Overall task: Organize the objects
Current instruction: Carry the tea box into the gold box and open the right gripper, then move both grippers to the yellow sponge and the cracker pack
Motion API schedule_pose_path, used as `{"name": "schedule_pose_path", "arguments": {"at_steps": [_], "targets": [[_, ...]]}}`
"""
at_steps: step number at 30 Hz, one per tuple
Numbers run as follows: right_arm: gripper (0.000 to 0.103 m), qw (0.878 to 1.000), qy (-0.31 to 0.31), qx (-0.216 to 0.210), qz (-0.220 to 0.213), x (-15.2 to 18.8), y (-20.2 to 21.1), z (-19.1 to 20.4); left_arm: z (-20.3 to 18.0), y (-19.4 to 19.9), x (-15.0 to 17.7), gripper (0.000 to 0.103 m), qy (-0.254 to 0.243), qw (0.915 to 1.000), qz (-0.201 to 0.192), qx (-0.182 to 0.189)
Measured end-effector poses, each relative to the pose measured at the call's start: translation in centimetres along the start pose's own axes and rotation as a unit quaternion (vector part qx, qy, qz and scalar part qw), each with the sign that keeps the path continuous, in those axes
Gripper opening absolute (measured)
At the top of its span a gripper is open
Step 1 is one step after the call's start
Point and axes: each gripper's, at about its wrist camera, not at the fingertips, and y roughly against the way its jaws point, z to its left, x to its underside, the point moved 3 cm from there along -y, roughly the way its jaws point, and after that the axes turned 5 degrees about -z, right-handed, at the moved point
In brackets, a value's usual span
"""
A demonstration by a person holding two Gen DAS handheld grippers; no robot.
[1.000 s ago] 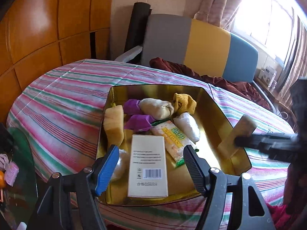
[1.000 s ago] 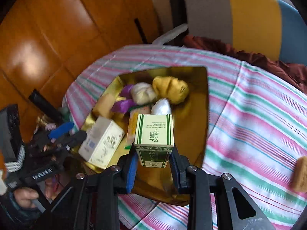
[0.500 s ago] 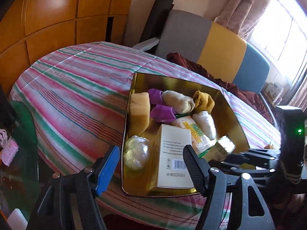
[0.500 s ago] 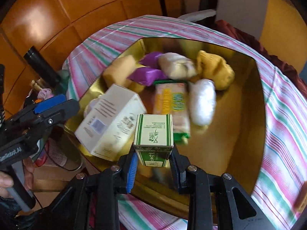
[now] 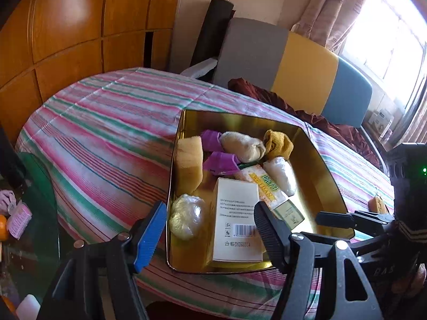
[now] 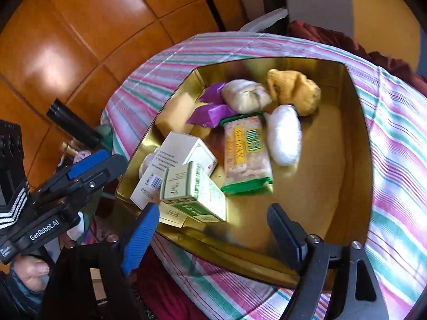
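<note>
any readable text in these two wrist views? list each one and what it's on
"WEIDAN": on the green-edged snack packet lying in the gold tray.
"GenRobot.AI": on the body of the left gripper, seen from the right wrist view.
White box: barcode and printed lines, too small to read.
Green-striped box: print blurred, unreadable.
Nothing else legible.

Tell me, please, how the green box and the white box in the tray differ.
The green box is smaller than the white box. It carries green stripes and print; the white box is plain with black text and a barcode. The green box leans on the white box, nearer the tray's edge. Both are cardboard cartons.
</note>
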Motion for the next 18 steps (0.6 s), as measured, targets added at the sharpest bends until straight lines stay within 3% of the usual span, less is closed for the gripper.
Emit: {"name": "schedule_pose_path", "arguments": {"at_steps": [10, 18], "targets": [[0.088, 0.997, -0.022, 0.051, -0.051, 0.8, 4.1, -2.2, -2.1, 1.8, -0.7, 0.069, -0.033, 0.9991, -0.026, 0.002], [0.089, 0.991, -0.066, 0.091, -0.073, 2.1, 6.2, -6.0, -4.4, 2.6, -0.6, 0.069, -0.064, 0.9974, -0.032, 0.011]]}}
